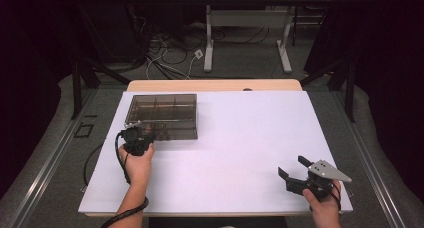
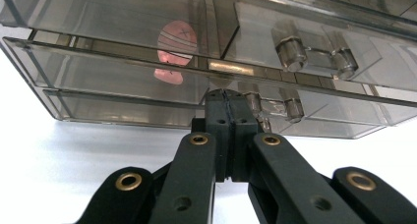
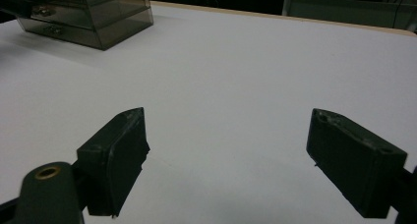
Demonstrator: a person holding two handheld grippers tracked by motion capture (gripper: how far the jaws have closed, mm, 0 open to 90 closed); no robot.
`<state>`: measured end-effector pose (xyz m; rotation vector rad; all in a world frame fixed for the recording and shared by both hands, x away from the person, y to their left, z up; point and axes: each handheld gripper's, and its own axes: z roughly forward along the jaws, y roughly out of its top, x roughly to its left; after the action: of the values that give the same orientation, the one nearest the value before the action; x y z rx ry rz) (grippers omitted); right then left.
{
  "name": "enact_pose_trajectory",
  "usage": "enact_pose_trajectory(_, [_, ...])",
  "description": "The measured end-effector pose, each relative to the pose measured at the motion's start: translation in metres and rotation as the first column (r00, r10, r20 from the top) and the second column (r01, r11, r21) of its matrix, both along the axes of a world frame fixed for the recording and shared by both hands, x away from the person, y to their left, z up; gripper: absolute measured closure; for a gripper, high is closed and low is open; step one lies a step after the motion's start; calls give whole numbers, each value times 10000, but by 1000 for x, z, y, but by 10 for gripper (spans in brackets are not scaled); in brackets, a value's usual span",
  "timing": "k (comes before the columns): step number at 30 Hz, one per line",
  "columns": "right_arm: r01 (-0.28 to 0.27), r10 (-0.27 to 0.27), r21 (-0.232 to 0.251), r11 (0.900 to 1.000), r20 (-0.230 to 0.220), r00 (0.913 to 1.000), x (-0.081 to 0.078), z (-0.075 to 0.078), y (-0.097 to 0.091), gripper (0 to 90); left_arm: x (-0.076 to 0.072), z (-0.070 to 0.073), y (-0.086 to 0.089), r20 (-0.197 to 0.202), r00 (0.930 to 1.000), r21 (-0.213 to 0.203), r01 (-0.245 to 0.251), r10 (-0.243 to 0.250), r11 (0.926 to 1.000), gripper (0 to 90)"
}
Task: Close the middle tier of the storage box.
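Note:
A smoky clear plastic drawer box point(image 1: 162, 115) stands at the back left of the white table top. My left gripper point(image 1: 142, 135) is at the box's front, and in the left gripper view its jaws are pressed together with nothing visible between them. The left gripper point(image 2: 223, 95) has its tips against the box point(image 2: 123, 71), just left of the lower drawer's clear handle point(image 2: 275, 106). A pink round thing point(image 2: 173, 41) lies inside an upper drawer. My right gripper point(image 1: 293, 166) rests open near the front right edge, and the right gripper point(image 3: 226, 135) has bare table between its jaws.
The white board point(image 1: 240, 148) lies on a wooden table whose edge point(image 1: 215, 84) shows at the back. Cables point(image 1: 165, 58) and a desk frame point(image 1: 247, 33) are on the floor beyond. The drawer box point(image 3: 88, 13) stands far left in the right gripper view.

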<state>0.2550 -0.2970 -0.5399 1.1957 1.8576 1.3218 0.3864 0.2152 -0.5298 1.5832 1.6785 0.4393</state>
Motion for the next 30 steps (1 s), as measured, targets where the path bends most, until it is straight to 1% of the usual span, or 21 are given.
enact_pose_trajectory(2, [6, -6, -30, 10000, -18, 10000, 0, 0, -1, 149, 1, 0, 0, -6, 10000, -1, -40, 40, 10000, 900])
enact_pose_trajectory(4, [-12, 12, -64, 10000, 12, 10000, 0, 0, -1, 149, 2, -1, 0, 24, 10000, -99, -57, 57, 9999, 900])
enact_pose_trajectory(5, [10, -10, -23, 10000, 78, 10000, 0, -1, -1, 149, 2, -1, 0, -4, 10000, -52, -39, 39, 10000, 900])
enact_pose_trajectory(6, [26, -26, -37, 10000, 49, 10000, 0, -1, -1, 149, 3, -1, 0, -28, 10000, -177, -10, 9, 9998, 900])
enact_pose_trajectory(8, [12, -11, -78, 10000, 71, 10000, 0, -1, -1, 149, 3, -2, 0, -40, 10000, -172, -16, 15, 9999, 900])
enact_pose_trajectory(9, [92, -92, 28, 10000, 164, 9998, 0, -2, 0, 149, 3, -2, 0, -30, 10000, -155, -11, 10, 9999, 900])
enact_pose_trajectory(10, [55, -55, 6, 10000, -33, 10000, -1, -1, -1, 149, 3, -3, 0, -12, 10000, -147, -16, 16, 9999, 900])
enact_pose_trajectory(11, [72, -72, -6, 10000, 7, 10000, -1, -1, -1, 149, 2, -2, 0, -4, 10000, -154, -22, 22, 9999, 896])
enact_pose_trajectory(14, [127, -127, -15, 9999, -29, 9999, -2, 0, -2, 149, 1, -1, 1, -29, 10000, -185, 35, -36, 9998, 886])
enact_pose_trajectory(17, [84, -84, -42, 10000, -23, 10000, -2, -1, -2, 149, -1, 1, 2, 37, 10000, -86, 45, -45, 10000, 864])
enact_pose_trajectory(20, [35, -35, -107, 9999, 45, 10000, -2, 0, -3, 149, -3, 4, 4, 79, 9999, -161, 112, -111, 9998, 848])
enact_pose_trajectory(22, [104, -104, 1, 9999, -44, 9999, -3, 0, -2, 149, -5, 6, 5, 180, 9998, -143, 114, -111, 9998, 826])
enact_pose_trajectory(23, [96, -96, -18, 10000, -23, 10000, -3, 0, -2, 149, -6, 7, 5, 258, 9996, -162, 63, -59, 9998, 810])
enact_pose_trajectory(25, [106, -106, -33, 9999, -5, 9999, -2, 0, -2, 149, -7, 10, 7, 284, 9996, -206, 71, -65, 9998, 769])
enact_pose_trajectory(28, [96, -96, -69, 9999, 19, 10000, -2, 0, -2, 149, -9, 12, 8, 488, 9987, 47, 140, -142, 9999, 718])
enact_pose_trajectory(30, [102, -102, -59, 9999, 21, 9999, -3, 0, -2, 149, -10, 14, 8, 551, 9984, 131, 142, -149, 9998, 690])
